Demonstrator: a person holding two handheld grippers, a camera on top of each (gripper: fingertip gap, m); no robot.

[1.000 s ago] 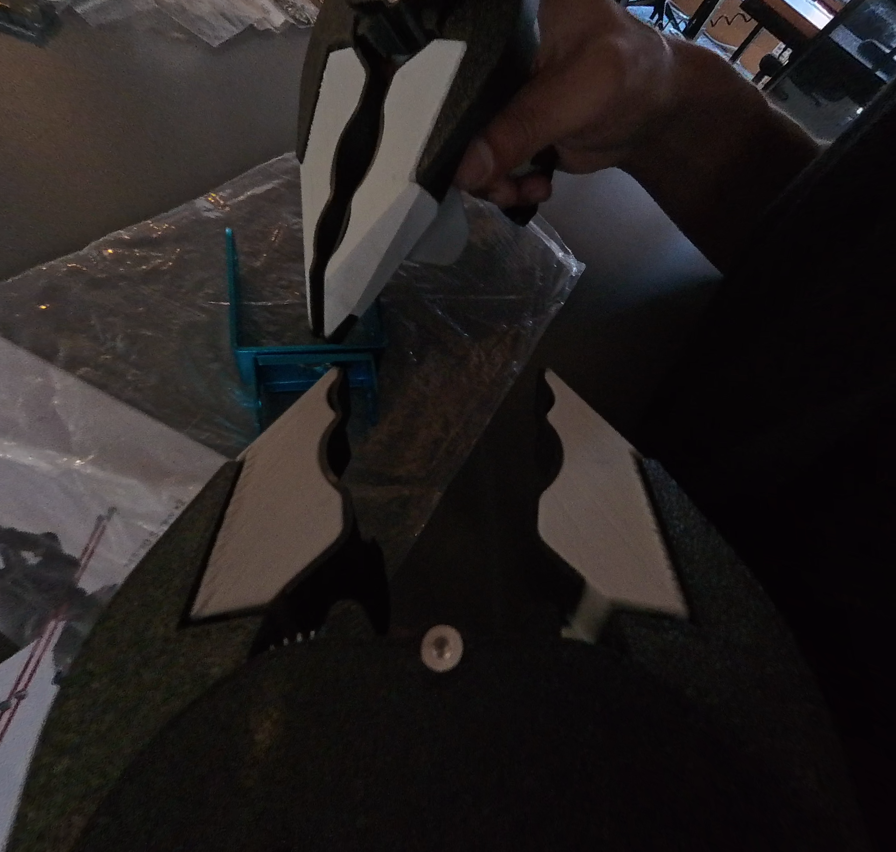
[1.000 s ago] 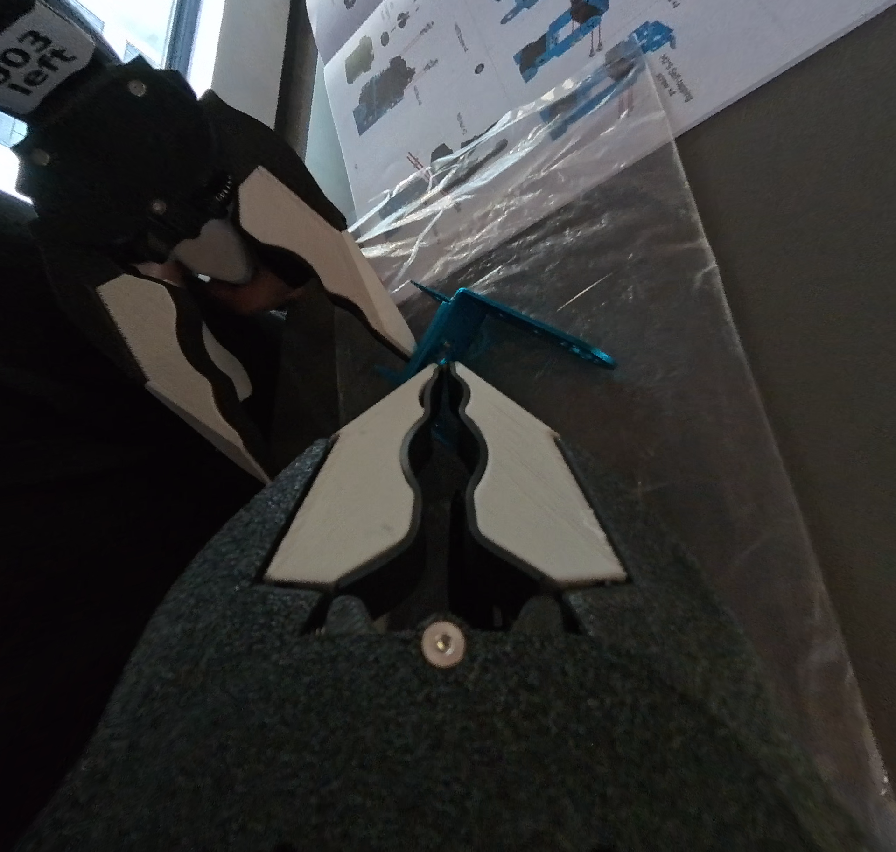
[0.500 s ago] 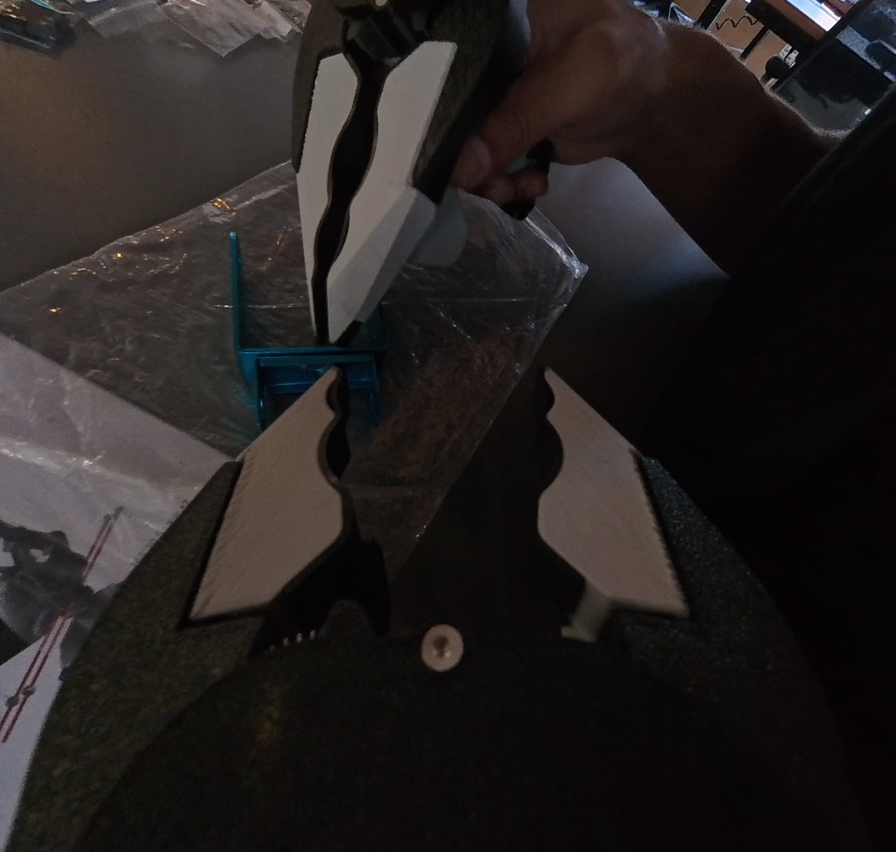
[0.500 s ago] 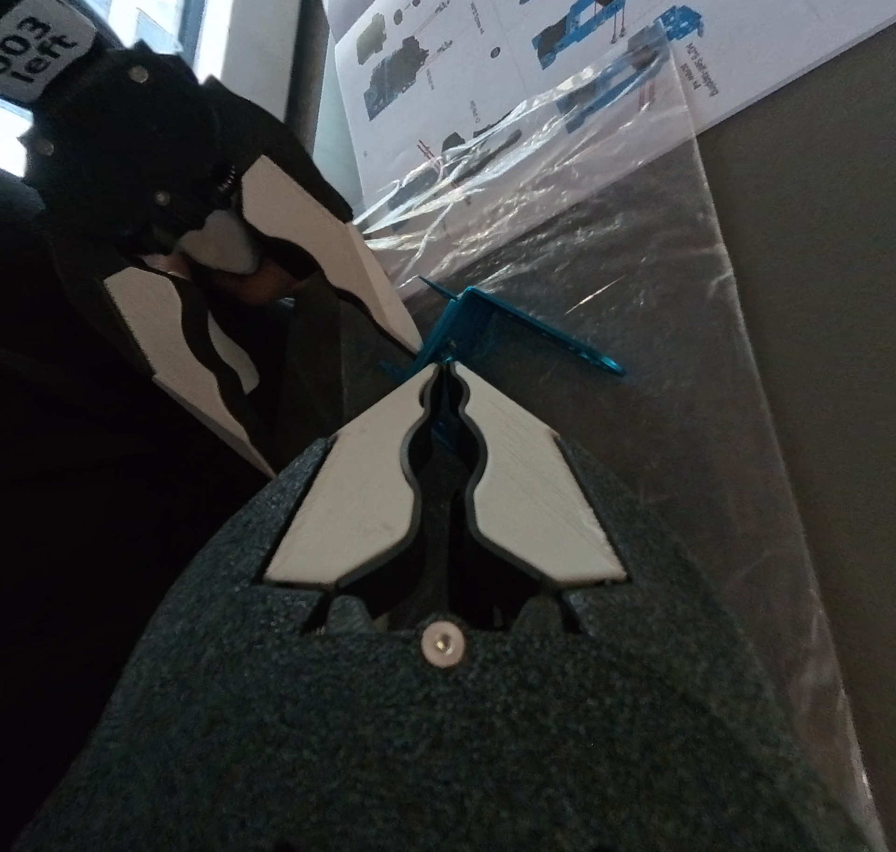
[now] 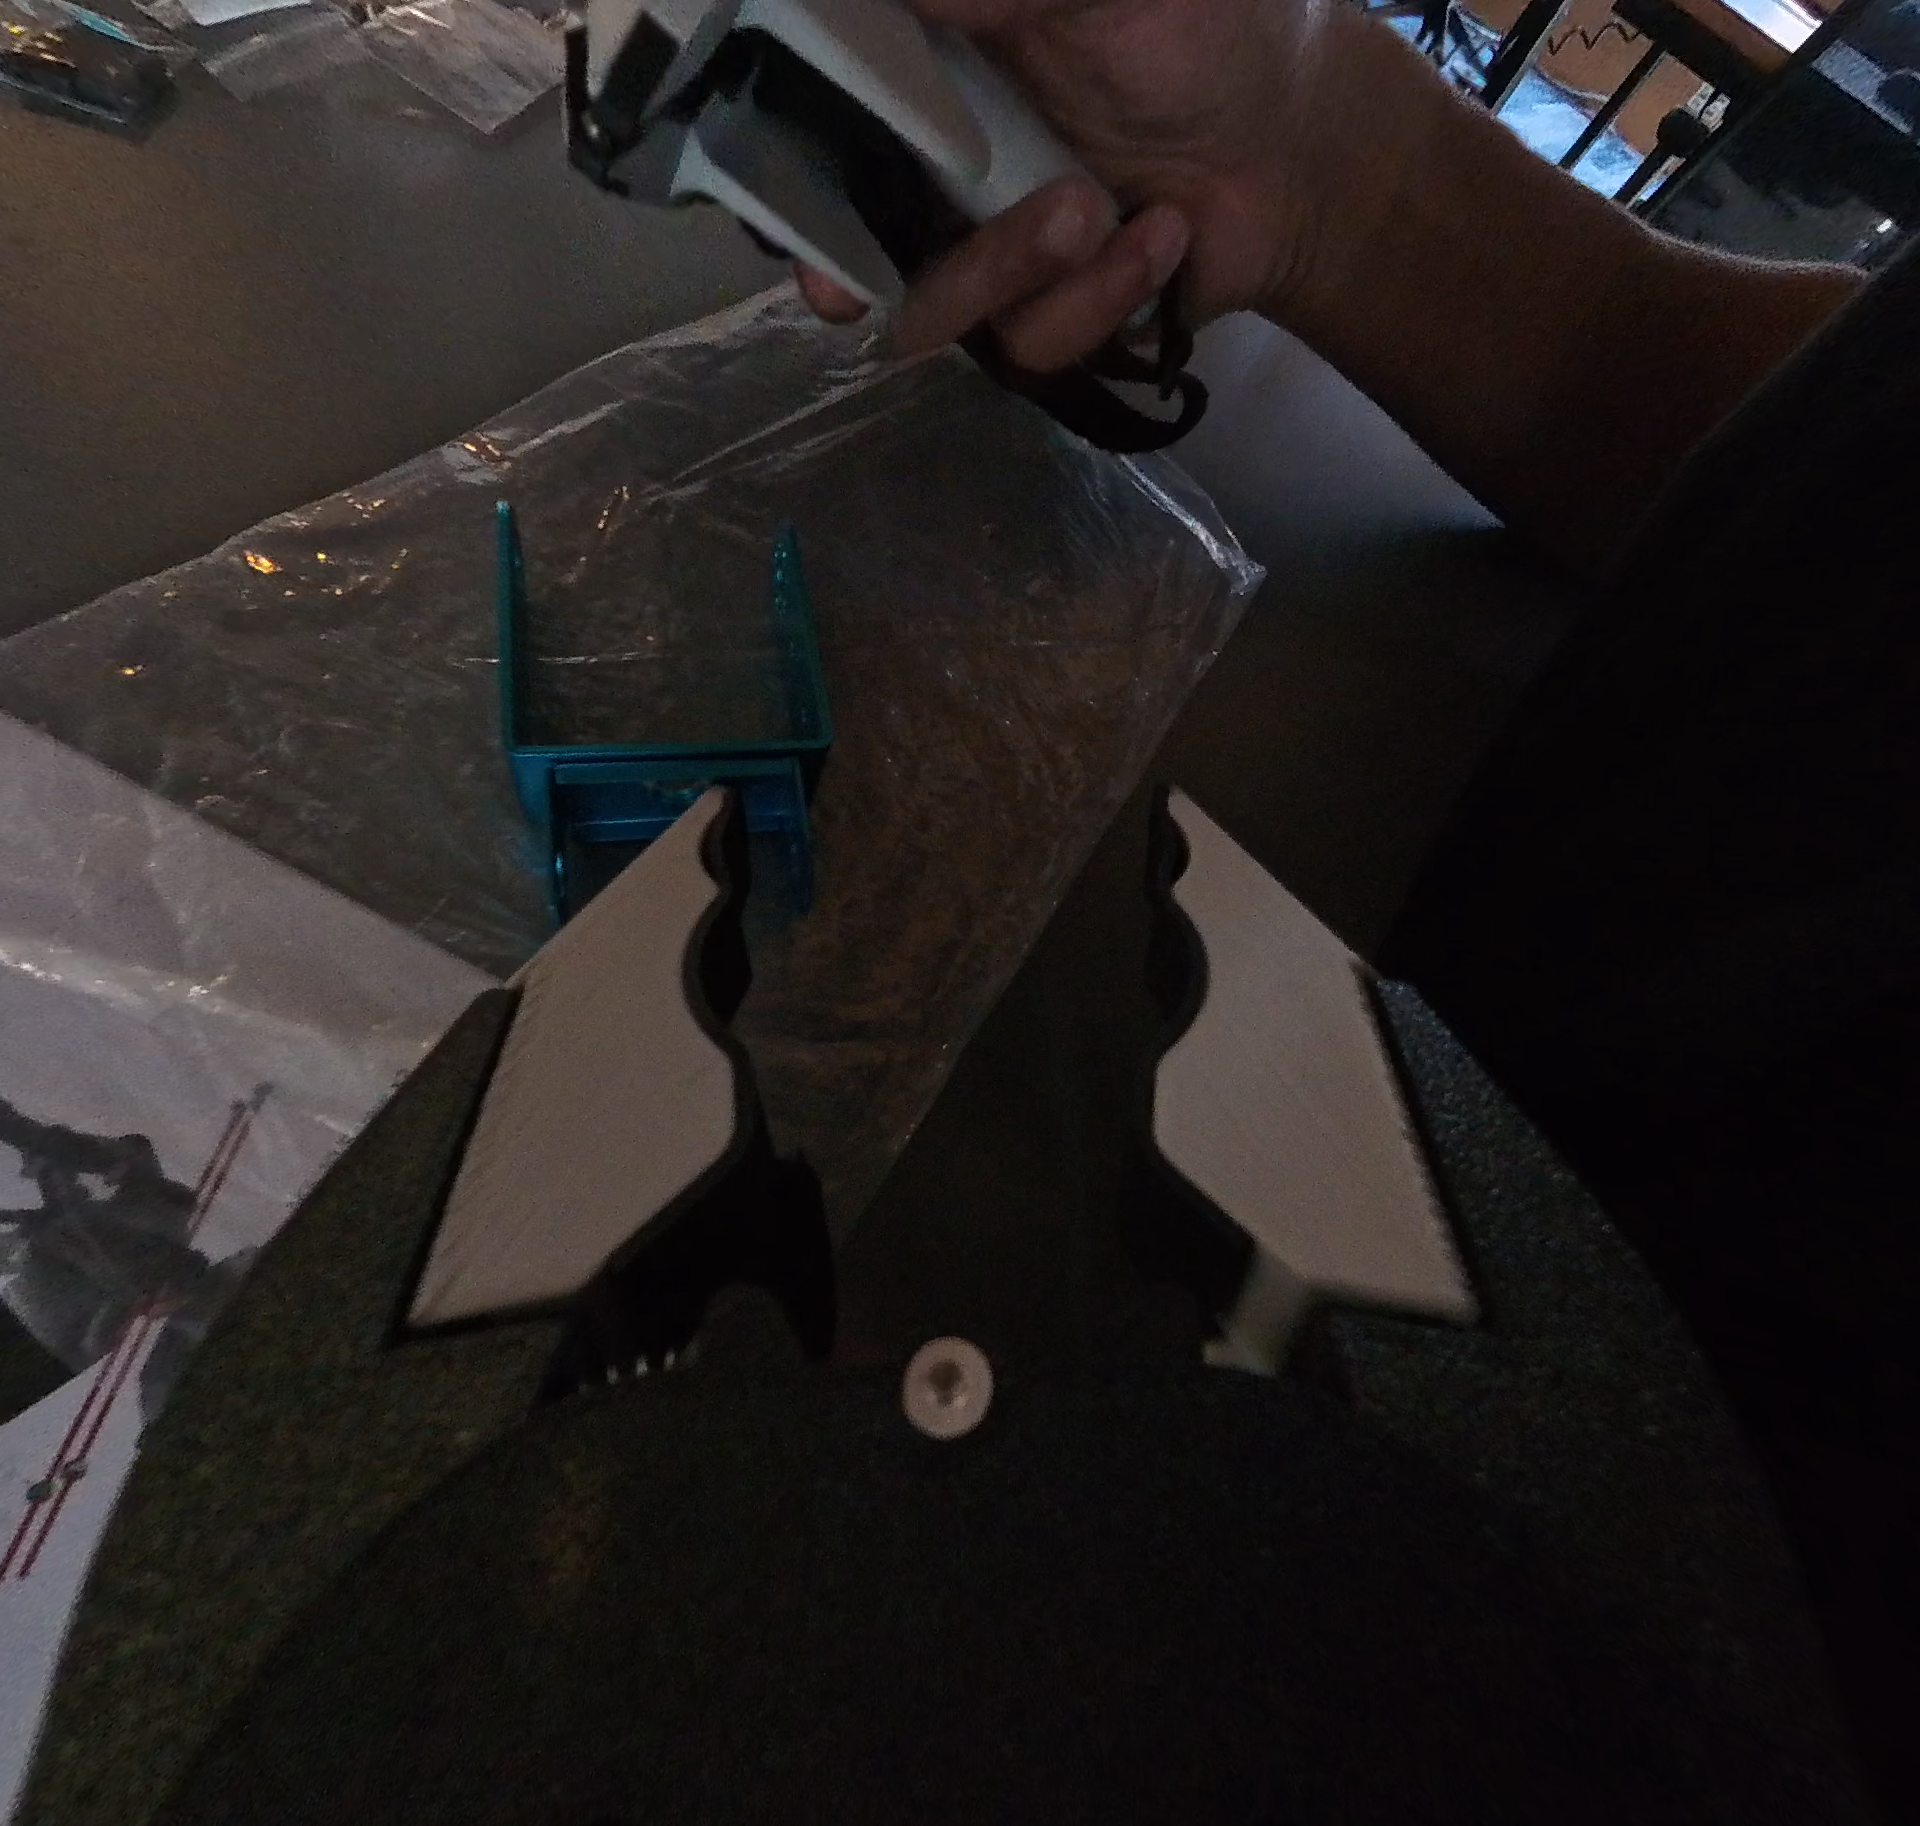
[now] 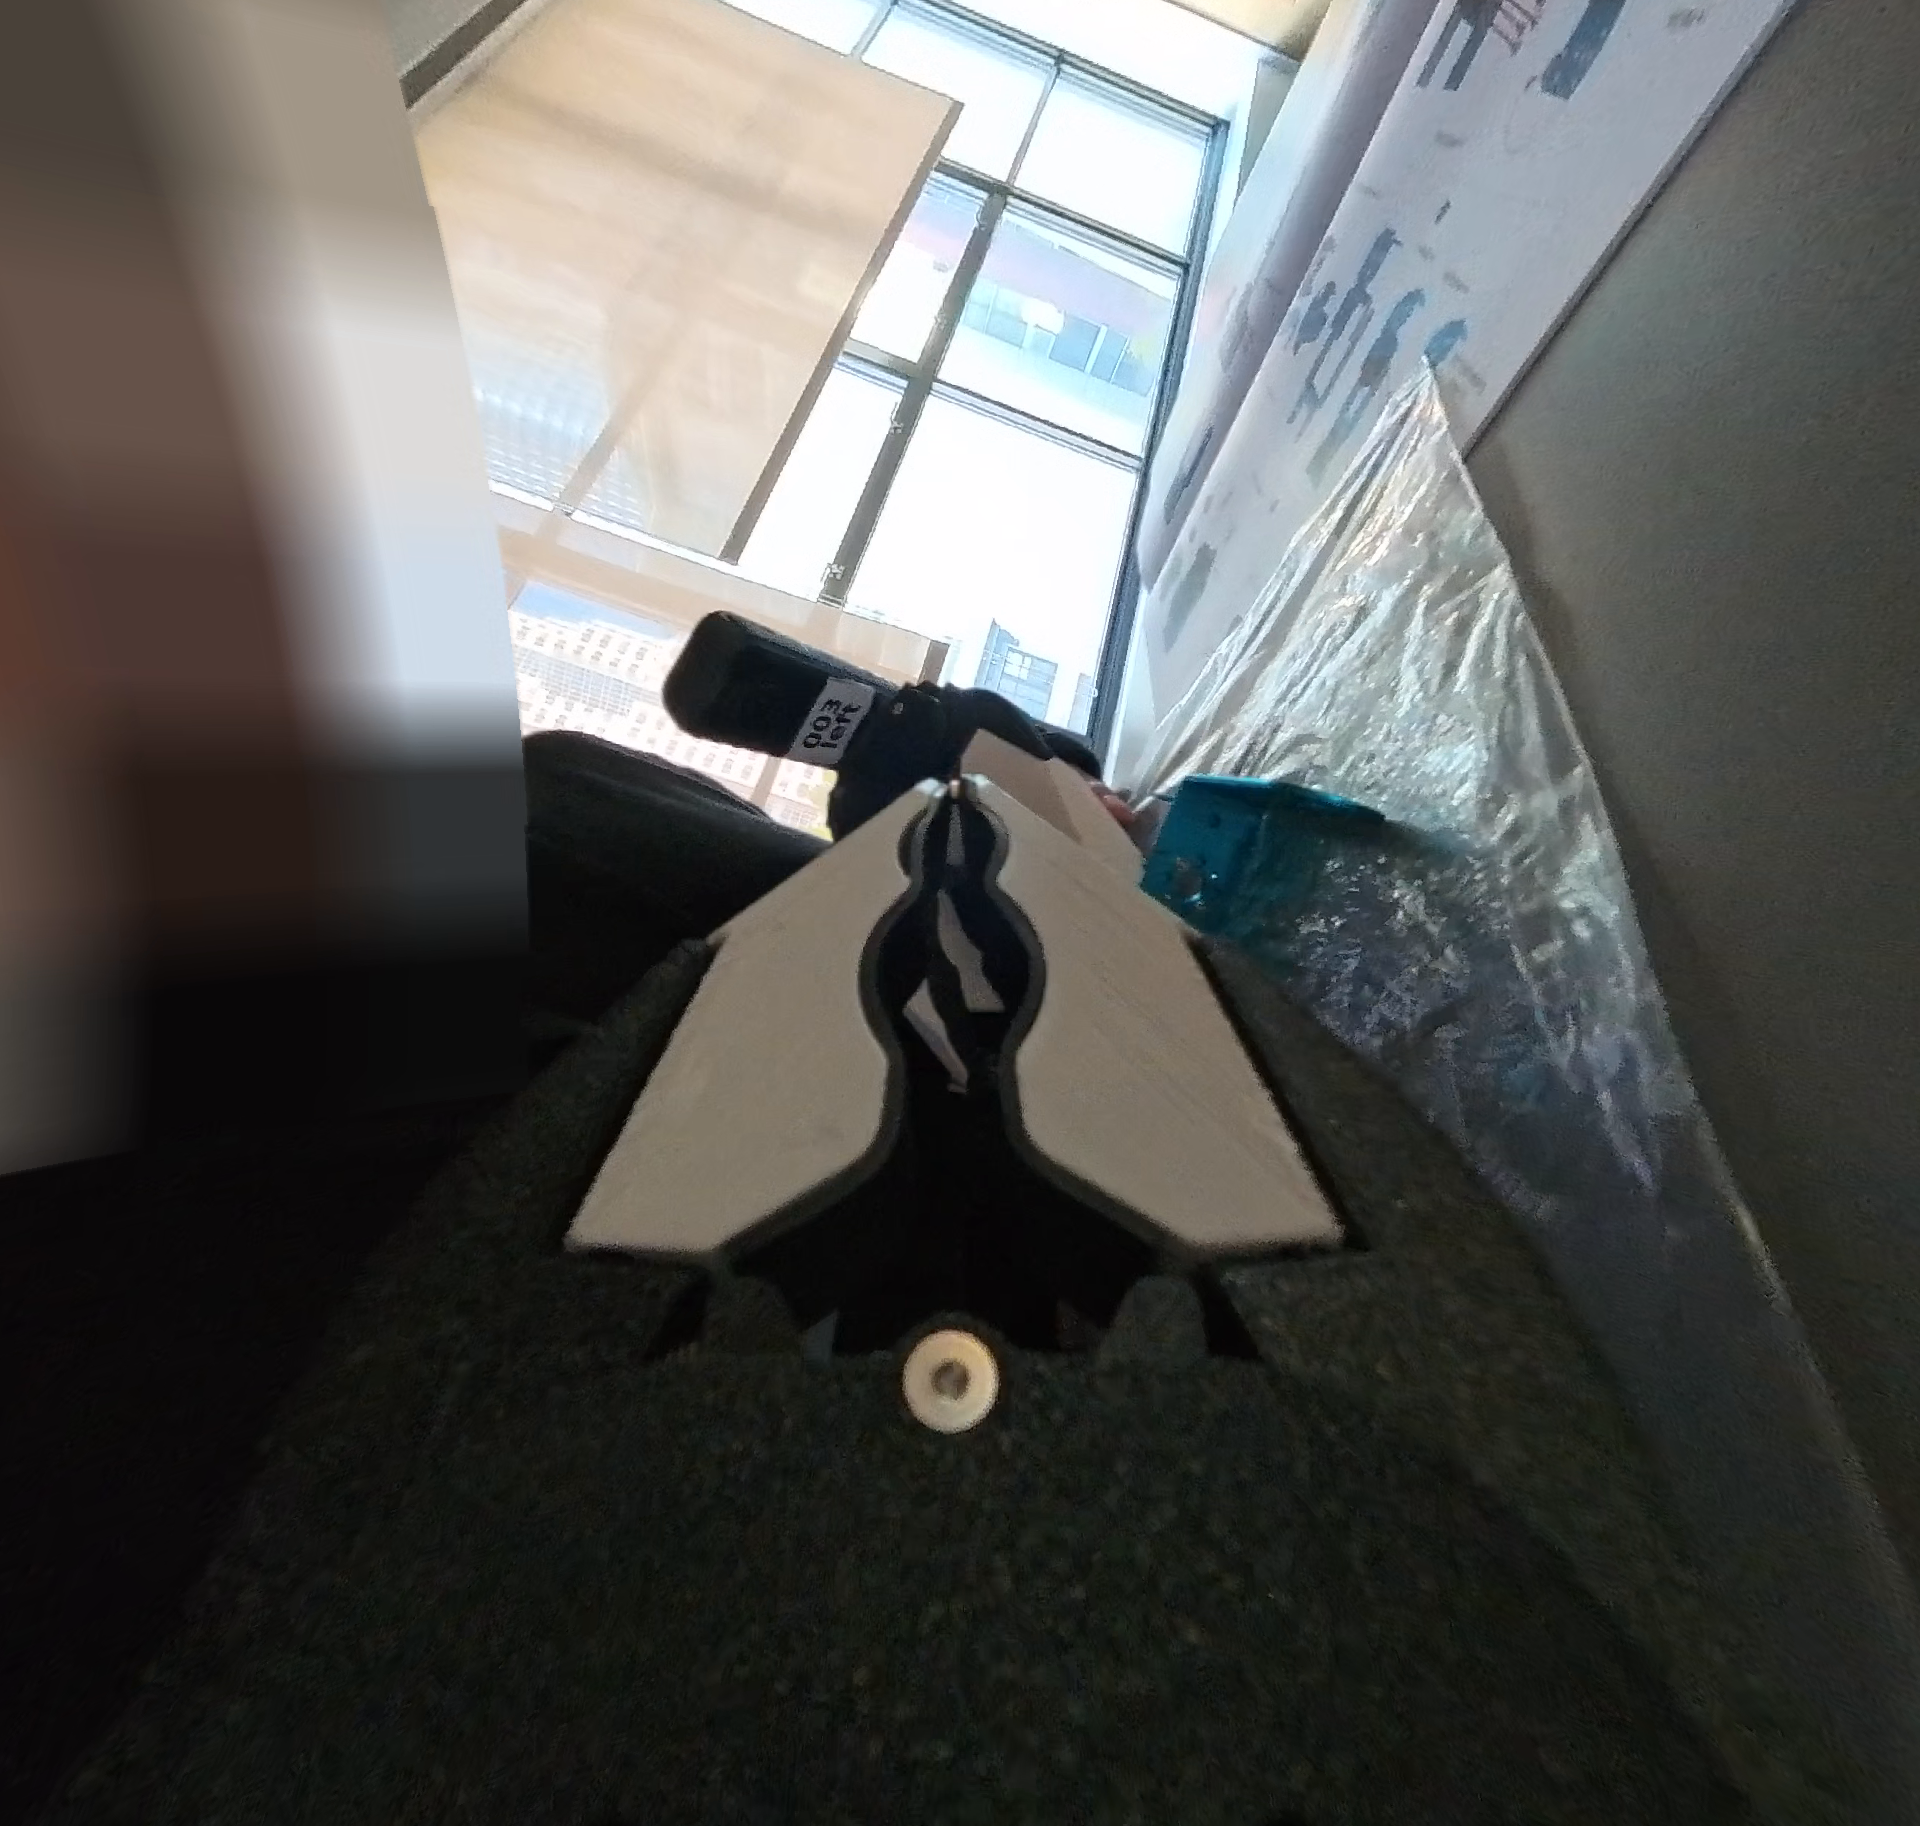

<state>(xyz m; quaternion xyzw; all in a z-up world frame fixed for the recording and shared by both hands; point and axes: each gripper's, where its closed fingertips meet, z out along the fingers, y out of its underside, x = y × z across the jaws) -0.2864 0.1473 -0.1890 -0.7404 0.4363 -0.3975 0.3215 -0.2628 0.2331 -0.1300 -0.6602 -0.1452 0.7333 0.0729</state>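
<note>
A blue metal U-shaped bracket point(image 5: 655, 737) lies on a clear plastic bag point(image 5: 987, 633) on the grey table. My left gripper point(image 5: 945, 820) is open and empty, and its left fingertip point(image 5: 707, 831) is right at the bracket's near edge. My right gripper point(image 6: 951, 789) is shut, raised off the table and tilted toward the windows; I see nothing between its tips. In the left wrist view only its white handle point(image 5: 831, 83) shows, held by a hand point(image 5: 1143, 62) above the bag. The bracket point(image 6: 1216, 841) shows just right of the right gripper's tips, next to a left gripper finger point(image 6: 1049, 800).
A printed sheet with diagrams point(image 5: 125, 997) lies left of the bag, partly under clear plastic, and shows in the right wrist view point(image 6: 1455, 166). Several small bags of parts point(image 5: 312, 0) lie at the table's far left. Large windows point(image 6: 987, 477) stand beyond. One gripper's finger ends stand about 11 cm off the other's.
My right gripper, still shut, has lifted away from the blue bracket and swung up toward the windows. The bracket stays on the bag. My left gripper has hardly moved.
</note>
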